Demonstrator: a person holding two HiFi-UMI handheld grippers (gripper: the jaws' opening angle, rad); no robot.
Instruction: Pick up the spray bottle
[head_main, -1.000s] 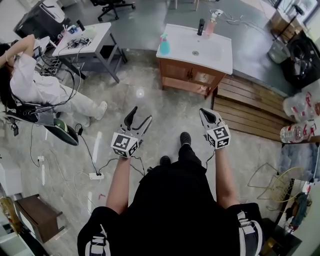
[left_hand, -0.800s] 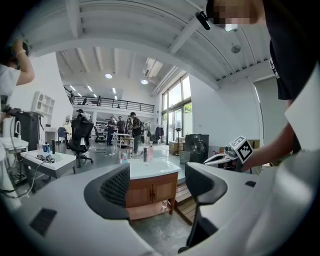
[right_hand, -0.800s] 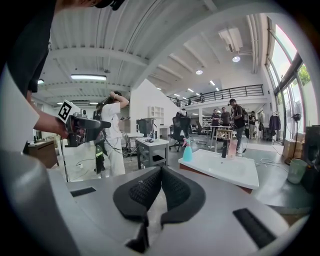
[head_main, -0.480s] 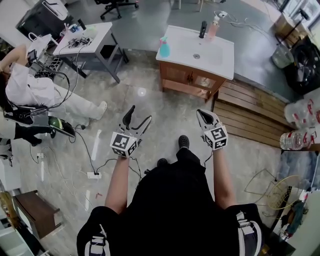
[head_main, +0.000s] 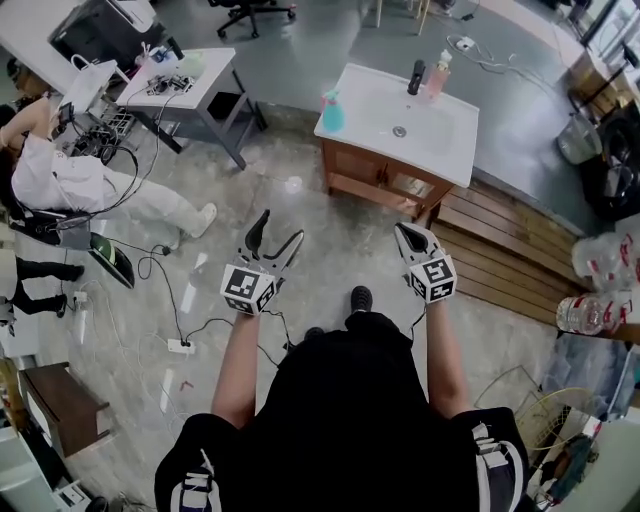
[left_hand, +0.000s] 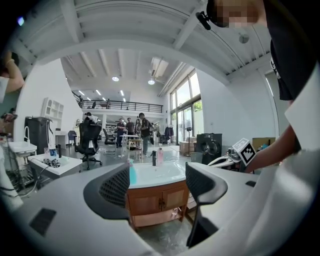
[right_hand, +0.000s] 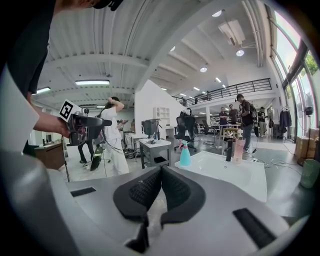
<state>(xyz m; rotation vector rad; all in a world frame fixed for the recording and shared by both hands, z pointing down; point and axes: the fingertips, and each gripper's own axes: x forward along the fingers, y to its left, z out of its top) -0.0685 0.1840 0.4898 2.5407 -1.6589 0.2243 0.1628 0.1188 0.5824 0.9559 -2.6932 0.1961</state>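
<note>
In the left gripper view, the left hand-held gripper (left_hand: 156, 185), whose jaws have just been opening with nothing between them, is covering most of the spray bottle (left_hand: 133, 175) with its left pad. Only a teal sliver is showing on the bench (left_hand: 162, 173). In the head view, the wearer's black torso (head_main: 350, 400) is hiding one shoe (head_main: 313, 332) almost wholly. The left edge is cutting off the seated person (head_main: 60, 175), and the right edge is cutting off the wrapped bottles (head_main: 600, 262). The distant people (left_hand: 131, 125) are appearing too small to tell apart.
</note>
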